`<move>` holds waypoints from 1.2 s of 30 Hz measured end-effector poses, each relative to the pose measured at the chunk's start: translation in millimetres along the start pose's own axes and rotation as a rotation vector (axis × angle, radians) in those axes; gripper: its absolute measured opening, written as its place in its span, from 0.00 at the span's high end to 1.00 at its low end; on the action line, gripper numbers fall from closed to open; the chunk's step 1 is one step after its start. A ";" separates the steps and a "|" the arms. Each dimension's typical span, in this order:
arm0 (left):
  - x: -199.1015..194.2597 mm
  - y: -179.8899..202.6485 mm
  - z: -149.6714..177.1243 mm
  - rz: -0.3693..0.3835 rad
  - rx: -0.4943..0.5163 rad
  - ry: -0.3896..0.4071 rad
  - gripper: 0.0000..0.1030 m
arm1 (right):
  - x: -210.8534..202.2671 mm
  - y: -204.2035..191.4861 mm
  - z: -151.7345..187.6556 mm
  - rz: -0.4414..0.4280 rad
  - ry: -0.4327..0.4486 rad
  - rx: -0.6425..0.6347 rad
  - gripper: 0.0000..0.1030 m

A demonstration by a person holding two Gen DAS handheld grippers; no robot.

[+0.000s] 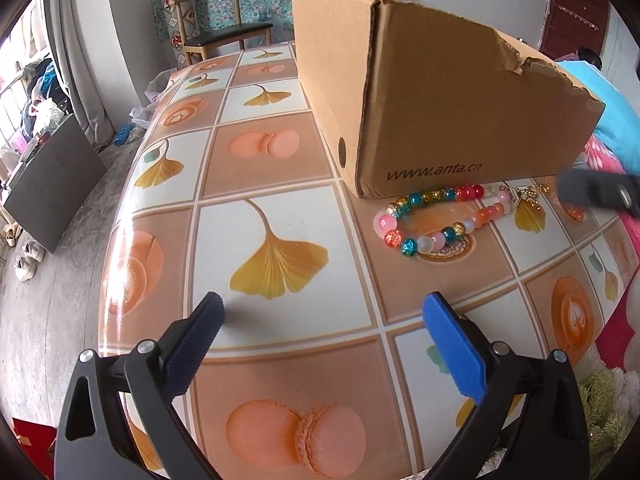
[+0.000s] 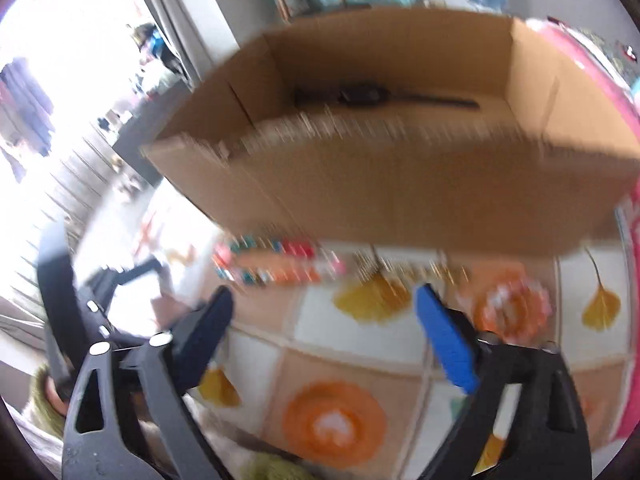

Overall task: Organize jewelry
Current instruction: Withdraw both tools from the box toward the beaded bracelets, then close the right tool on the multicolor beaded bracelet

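Both hands empty: my left gripper (image 1: 322,312) spread wide, my right gripper (image 2: 324,306) wide too. One multicoloured glass-bead bracelet (image 1: 436,216) lies on the table (image 1: 280,184) ahead-right of my left gripper, touching the open brown cardboard box (image 1: 440,92). One dark item already sits inside; too blurred to name. Bracelet not yet boxed.
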State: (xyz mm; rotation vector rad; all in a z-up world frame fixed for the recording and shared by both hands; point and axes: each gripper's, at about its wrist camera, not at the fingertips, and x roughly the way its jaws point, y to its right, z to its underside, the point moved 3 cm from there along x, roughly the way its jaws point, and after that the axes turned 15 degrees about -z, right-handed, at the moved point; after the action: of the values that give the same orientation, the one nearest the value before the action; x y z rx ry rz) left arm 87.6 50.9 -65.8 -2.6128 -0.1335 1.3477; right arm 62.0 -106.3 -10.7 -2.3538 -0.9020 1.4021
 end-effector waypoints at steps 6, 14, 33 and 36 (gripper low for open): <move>1.3 -0.9 -0.8 0.012 0.013 0.014 0.05 | 28.9 6.7 -12.0 0.027 -0.056 0.031 0.63; 2.3 -1.0 -1.5 0.020 0.020 0.022 0.05 | 41.9 14.0 -17.4 0.102 -0.089 0.020 0.80; -13.4 -6.1 -20.3 0.237 -0.111 0.090 0.48 | 31.3 7.3 3.9 0.115 -0.111 -0.084 0.92; -8.9 2.1 -27.1 0.249 -0.093 0.080 0.57 | 33.7 12.6 5.0 0.115 -0.113 -0.082 0.92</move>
State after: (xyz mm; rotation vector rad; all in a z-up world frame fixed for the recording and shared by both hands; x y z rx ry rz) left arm 104.5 43.8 -43.8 -2.8338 0.1493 1.3366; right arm 74.0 -95.5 -43.2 -2.4429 -0.8818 1.5857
